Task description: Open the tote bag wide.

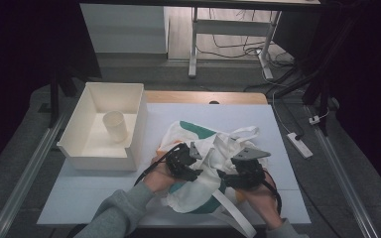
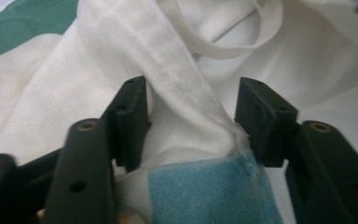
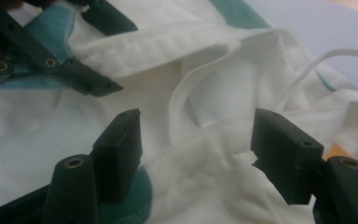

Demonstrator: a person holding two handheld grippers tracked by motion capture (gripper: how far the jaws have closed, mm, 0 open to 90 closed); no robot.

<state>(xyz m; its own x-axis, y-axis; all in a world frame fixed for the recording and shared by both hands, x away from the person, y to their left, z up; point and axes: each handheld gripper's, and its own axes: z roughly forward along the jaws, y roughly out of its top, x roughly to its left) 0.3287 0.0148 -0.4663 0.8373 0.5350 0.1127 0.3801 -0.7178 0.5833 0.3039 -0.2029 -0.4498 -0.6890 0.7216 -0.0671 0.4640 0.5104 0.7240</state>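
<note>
Bunching step on white tote bag [image 1: 198, 163]: left gripper [image 2: 191, 116] fingers straddle a fold, unclenched; right gripper [image 3: 196, 144] released at 3 o'clock. Next: clench the fold.

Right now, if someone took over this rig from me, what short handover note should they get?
Left gripper: open, a ridge of the white and teal tote bag between its jaws, not pinched.
Right gripper: open over the bag's bunched cloth.
The bag lies crumpled mid-table, straps loose. The white bin at left holds a cup.
Done: both grippers brought to the bag.
Left: probably grip the cloth and straighten the bag.
</note>
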